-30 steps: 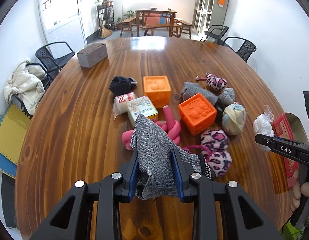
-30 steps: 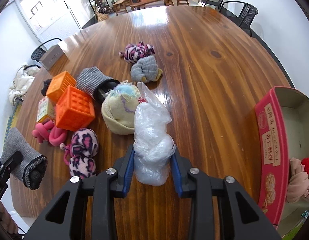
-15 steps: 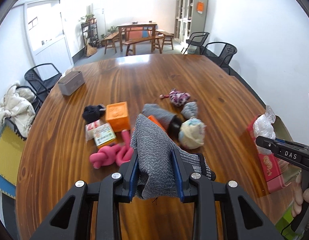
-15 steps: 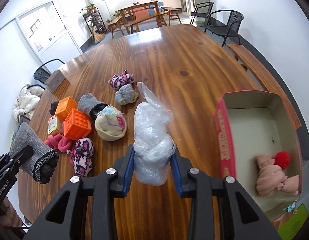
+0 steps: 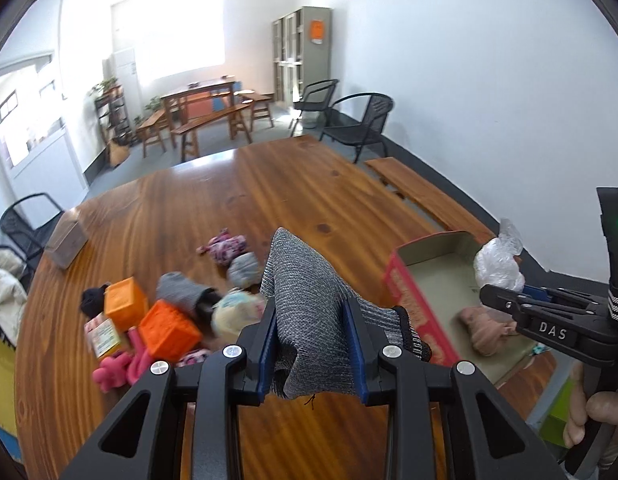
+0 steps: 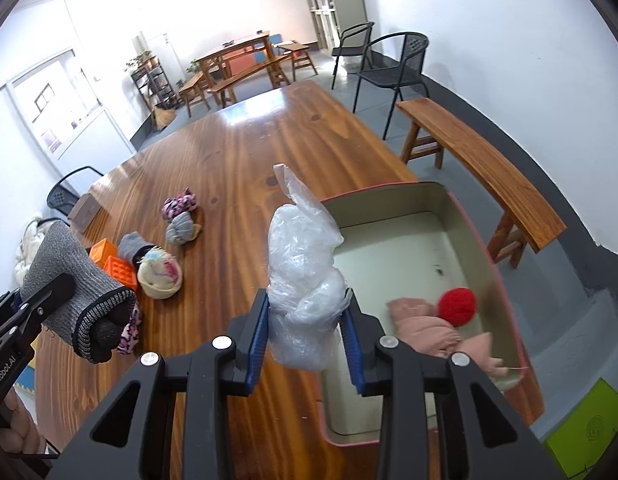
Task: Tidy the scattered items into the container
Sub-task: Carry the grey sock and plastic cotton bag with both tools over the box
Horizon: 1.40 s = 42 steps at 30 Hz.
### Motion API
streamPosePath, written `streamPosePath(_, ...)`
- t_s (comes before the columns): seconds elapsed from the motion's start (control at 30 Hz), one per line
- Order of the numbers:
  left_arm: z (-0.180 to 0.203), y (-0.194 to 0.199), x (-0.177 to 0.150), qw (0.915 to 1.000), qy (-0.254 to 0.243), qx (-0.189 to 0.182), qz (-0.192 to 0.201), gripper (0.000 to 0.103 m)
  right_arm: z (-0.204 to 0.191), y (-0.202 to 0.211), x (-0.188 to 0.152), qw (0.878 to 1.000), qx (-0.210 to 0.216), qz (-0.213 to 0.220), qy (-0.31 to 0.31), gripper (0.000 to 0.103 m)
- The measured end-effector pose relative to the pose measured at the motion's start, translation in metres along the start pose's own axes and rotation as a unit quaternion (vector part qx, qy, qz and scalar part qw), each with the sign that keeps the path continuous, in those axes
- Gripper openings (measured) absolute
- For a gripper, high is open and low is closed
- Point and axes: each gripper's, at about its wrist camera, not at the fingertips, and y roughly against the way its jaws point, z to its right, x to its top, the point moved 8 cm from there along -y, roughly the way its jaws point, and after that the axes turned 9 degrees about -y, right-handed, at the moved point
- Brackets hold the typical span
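My left gripper (image 5: 312, 344) is shut on a grey knitted sock (image 5: 305, 304), held above the wooden table; the same grey sock (image 6: 75, 292) shows at the left of the right wrist view. My right gripper (image 6: 307, 340) is shut on a crumpled clear plastic bag (image 6: 303, 280), hanging over the near left rim of the red box (image 6: 475, 248). That plastic bag (image 5: 499, 264) and the red box (image 5: 413, 300) lie to the right in the left wrist view. Inside the box rests a pink cloth (image 6: 425, 328) with a red pompom (image 6: 457, 306).
Scattered on the table (image 6: 245, 168) are two orange cubes (image 5: 169, 330), a cream hat (image 6: 160, 276), a grey sock roll (image 6: 183, 230), leopard-print socks (image 6: 180, 204), a pink rubber toy (image 5: 117, 368) and a small carton (image 5: 105, 334). A bench (image 6: 481, 168) and chairs stand to the right.
Both grippers rose and swung right with their loads. The box has come into full view, and the right gripper with the bag now hangs over its rim.
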Motion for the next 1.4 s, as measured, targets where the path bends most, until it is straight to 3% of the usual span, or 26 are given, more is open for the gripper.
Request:
streamPosePath(0.23,0.069,-0.007,0.029,0.9982,-0.045,-0.036,0.015,0.032,0.045,0.014,0.006,1.000,-0.010,0.013,-0.022,0.037)
streamPosePath(0.57,0.126,-0.029,0.053,0.9947,-0.079,-0.065,0.012,0.032,0.082,0.015,0.016,0.999,-0.016,0.015,-0.045,0.037)
streamPosePath(1.4,0.141,-0.070,0.075,0.9919,-0.082,-0.096,-0.006,0.032,0.092,0.004,0.032,0.998,-0.025,0.005,-0.051,0.037)
